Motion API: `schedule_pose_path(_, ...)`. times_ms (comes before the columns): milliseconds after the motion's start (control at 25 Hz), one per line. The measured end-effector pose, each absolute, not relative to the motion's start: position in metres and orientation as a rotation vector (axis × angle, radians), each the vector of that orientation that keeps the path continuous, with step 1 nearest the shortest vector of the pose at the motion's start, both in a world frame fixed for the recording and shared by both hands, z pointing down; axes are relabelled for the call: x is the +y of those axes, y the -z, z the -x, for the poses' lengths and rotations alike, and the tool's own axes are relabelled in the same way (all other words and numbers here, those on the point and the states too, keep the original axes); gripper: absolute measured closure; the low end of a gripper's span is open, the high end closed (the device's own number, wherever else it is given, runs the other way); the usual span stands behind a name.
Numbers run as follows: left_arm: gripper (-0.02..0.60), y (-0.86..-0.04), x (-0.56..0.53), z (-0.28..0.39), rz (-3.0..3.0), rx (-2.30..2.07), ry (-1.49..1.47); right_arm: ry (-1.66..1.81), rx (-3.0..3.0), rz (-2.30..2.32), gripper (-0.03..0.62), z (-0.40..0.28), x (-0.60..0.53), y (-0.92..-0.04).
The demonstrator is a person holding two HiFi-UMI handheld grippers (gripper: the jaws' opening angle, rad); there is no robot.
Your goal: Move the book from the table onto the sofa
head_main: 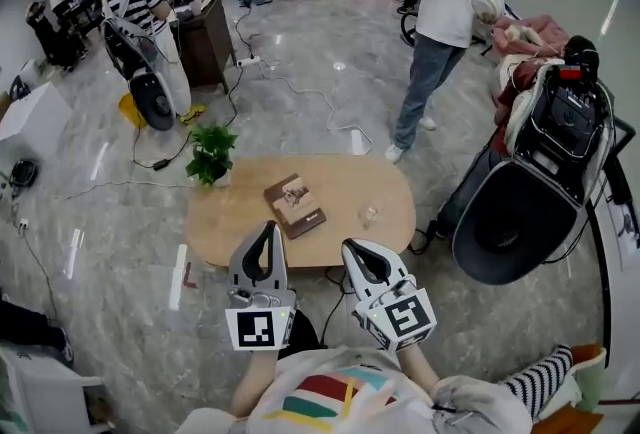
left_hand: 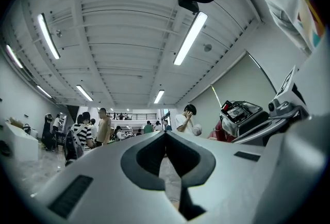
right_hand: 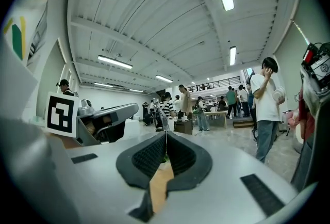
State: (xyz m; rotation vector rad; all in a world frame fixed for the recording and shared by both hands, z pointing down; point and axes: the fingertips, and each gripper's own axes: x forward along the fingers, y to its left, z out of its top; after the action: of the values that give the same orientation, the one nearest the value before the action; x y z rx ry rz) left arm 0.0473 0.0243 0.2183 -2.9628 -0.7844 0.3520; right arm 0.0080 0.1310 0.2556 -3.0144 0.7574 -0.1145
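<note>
The brown book [head_main: 295, 205] lies flat near the middle of the oval wooden table [head_main: 240, 232], turned at a slant. My left gripper [head_main: 268, 225] hovers at the table's near edge, just this side of the book, with its jaws closed and nothing between them. My right gripper [head_main: 347, 245] is beside it to the right, also at the near edge, shut and empty. In the left gripper view the left gripper [left_hand: 165, 133] has its tips meeting. In the right gripper view the right gripper [right_hand: 166, 133] also has its tips together, with a strip of the table [right_hand: 159, 184] below them.
A potted plant [head_main: 211, 154] stands at the table's left end and a small clear glass [head_main: 371, 215] to the right of the book. A black round-backed seat [head_main: 520, 217] stands right of the table. A person in a white shirt [head_main: 445, 12] stands beyond; several others are further back.
</note>
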Motion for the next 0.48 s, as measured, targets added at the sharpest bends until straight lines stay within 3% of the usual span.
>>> schedule_pose_path(480,0.574,-0.211,-0.069,-0.253,2.984,-0.796,-0.368,0.126,0.751,3.021,0.58,-0.22,0.035,-0.239)
